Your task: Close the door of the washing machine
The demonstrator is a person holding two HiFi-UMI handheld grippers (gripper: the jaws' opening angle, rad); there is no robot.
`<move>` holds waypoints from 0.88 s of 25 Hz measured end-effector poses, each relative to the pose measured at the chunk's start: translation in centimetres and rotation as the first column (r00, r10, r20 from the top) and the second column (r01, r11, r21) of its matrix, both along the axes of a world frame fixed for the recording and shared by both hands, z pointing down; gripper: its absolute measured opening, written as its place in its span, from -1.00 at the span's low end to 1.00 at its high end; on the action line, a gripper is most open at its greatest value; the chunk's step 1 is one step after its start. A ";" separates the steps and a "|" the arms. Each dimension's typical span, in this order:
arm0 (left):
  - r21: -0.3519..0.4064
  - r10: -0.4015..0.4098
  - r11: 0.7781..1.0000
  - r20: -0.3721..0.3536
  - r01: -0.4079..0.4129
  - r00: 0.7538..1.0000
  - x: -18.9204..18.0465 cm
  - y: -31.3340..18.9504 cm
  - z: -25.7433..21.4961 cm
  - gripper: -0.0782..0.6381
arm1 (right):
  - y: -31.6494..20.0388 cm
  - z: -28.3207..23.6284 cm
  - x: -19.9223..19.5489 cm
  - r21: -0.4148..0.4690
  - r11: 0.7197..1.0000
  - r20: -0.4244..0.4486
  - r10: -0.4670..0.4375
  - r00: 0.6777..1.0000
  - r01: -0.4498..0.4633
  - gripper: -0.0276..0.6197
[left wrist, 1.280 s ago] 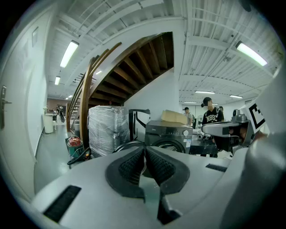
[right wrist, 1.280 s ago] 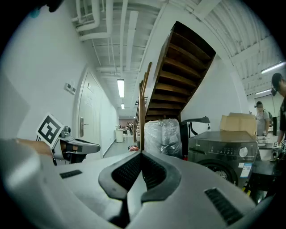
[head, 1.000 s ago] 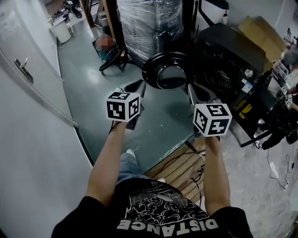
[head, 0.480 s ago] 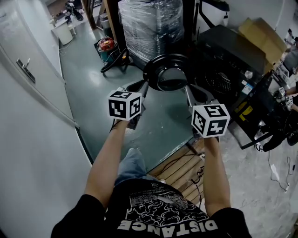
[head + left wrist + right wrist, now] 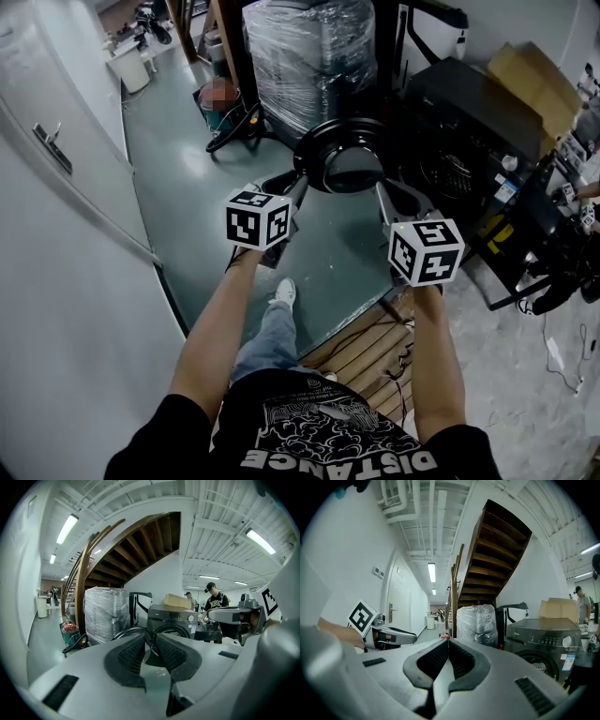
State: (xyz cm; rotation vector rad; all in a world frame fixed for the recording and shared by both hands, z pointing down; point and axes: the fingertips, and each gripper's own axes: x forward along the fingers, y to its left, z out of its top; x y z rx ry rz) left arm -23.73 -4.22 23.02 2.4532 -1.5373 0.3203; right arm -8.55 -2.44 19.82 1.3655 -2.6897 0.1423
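Note:
The dark washing machine (image 5: 469, 122) stands at the upper right, its round black door (image 5: 342, 155) swung open toward me. My left gripper (image 5: 298, 183) reaches the door's left rim. Its jaws are opening with a narrow gap and nothing is gripped; the door's rim (image 5: 125, 632) shows just past the left gripper's (image 5: 151, 637) tips, with the machine (image 5: 173, 616) behind. My right gripper (image 5: 380, 187) is at the door's lower right rim. In the right gripper view, the right gripper (image 5: 448, 641) is shut on nothing, and the machine (image 5: 543, 634) lies to the right.
A plastic-wrapped pallet load (image 5: 309, 56) stands behind the door. A cardboard box (image 5: 534, 75) lies on the machine. A white wall and door (image 5: 56, 150) run along the left. A wooden pallet (image 5: 366, 342) and cables lie by my feet. A person (image 5: 214, 603) stands beyond the machine.
Both grippers have edged a little closer to the open door. A foot has stepped forward under the left arm.

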 end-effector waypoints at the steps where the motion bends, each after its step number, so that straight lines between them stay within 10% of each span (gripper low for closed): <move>1: -0.002 0.003 1.000 0.001 -0.003 1.000 -0.2 -0.4 0.1 -0.56 | -0.4 0.1 -0.3 -0.001 1.000 -0.005 -0.004 1.000 0.004 -0.85; 22: -0.063 0.061 0.996 0.013 -0.060 0.998 -3.8 -13.9 4.3 -0.37 | -12.8 3.9 -5.2 -0.053 0.999 -0.055 -0.011 0.998 0.008 -0.84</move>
